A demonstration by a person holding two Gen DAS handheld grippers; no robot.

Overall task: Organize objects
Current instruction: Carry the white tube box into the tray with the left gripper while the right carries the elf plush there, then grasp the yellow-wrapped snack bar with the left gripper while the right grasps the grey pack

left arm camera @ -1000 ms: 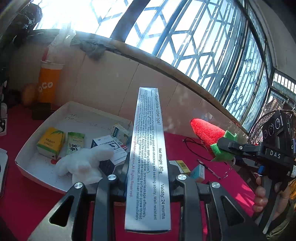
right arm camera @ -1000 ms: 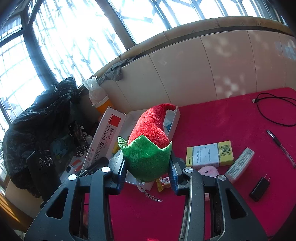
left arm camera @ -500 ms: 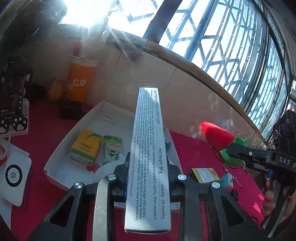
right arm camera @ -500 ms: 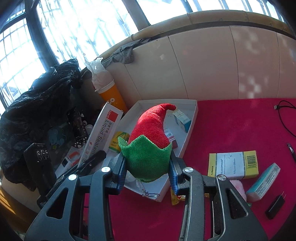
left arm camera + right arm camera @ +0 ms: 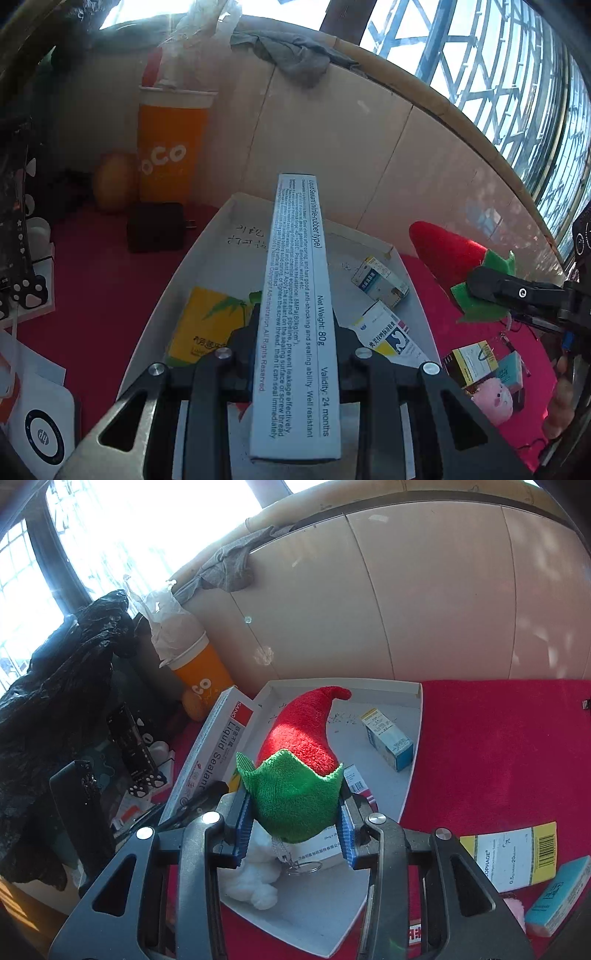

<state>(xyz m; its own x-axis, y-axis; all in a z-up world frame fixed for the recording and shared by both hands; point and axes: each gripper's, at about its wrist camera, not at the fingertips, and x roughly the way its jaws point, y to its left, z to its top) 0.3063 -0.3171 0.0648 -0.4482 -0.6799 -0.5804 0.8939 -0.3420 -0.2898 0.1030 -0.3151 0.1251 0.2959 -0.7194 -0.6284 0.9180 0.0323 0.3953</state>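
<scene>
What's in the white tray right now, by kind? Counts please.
Small boxes: 2 (blue-and-white box, white box)
Yellow pack: 1
White plush toy: 1
Total: 4 in view in the tray; part of it is out of sight.

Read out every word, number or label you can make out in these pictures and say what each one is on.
"Liquid Sealant", "SANO": long white carton, left gripper.
"Net Weight: 80g", "Validity: 24 months": its narrow side.
"oco": tall orange paper cup.
"COPHAGE", "20 tablets": yellow-and-white medicine box.
"hp": round logo on white card.
Small boxes in the white cardboard tray and its handwriting: unreadable.
</scene>
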